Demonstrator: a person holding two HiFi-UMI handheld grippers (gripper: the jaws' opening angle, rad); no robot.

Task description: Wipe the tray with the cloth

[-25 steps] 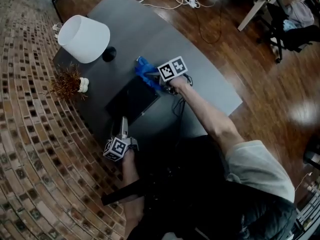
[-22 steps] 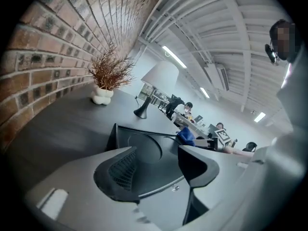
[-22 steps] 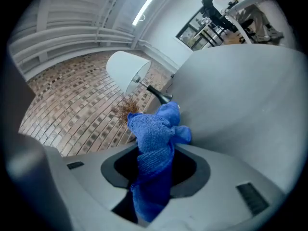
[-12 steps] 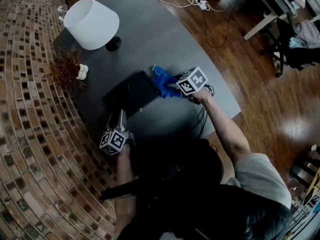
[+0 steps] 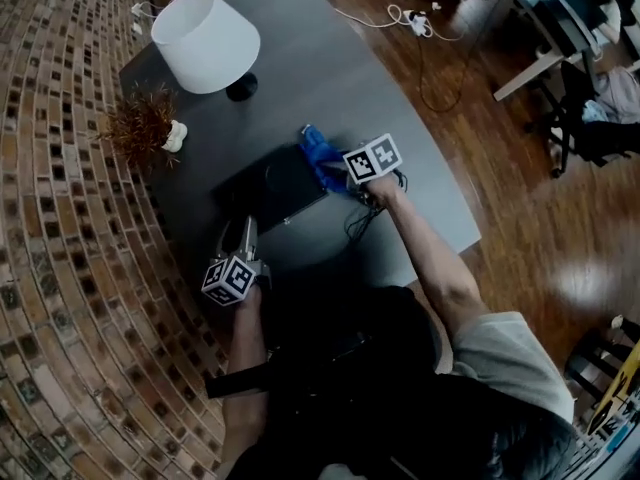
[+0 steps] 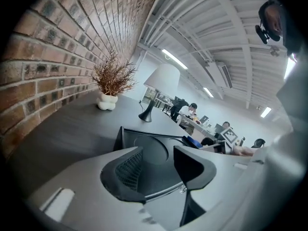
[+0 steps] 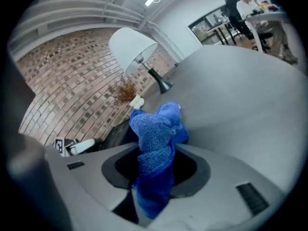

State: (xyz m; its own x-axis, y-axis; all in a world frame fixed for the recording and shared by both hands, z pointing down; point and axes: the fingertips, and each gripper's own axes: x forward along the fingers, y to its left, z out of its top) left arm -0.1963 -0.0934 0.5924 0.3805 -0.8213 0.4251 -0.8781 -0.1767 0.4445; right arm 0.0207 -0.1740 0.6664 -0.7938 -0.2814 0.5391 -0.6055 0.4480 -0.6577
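Observation:
A dark rectangular tray (image 5: 262, 196) lies on the grey table (image 5: 330, 78). My left gripper (image 5: 245, 231) is at the tray's near corner. Its jaws have just been closing, and that corner of the tray (image 6: 149, 146) now sits between the pads of my left gripper (image 6: 156, 166). A blue cloth (image 5: 320, 150) hangs bunched at the tray's far right edge. My right gripper (image 5: 342, 173) is shut on it. In the right gripper view the cloth (image 7: 156, 129) rises out of my right gripper (image 7: 156, 170), with the tray (image 7: 115, 136) low on the left behind it.
A white lamp (image 5: 205, 40) and a dried plant in a small white pot (image 5: 145, 123) stand at the table's far left. A dark cable (image 5: 362, 220) lies on the table below my right hand. Brick wall runs along the left; white cables (image 5: 400, 16) and an office chair (image 5: 590, 118) are on the wooden floor.
My right gripper has shifted a little along the tray's right edge, still holding the cloth. The left gripper has stayed at the tray's near corner. The head view has shifted slightly.

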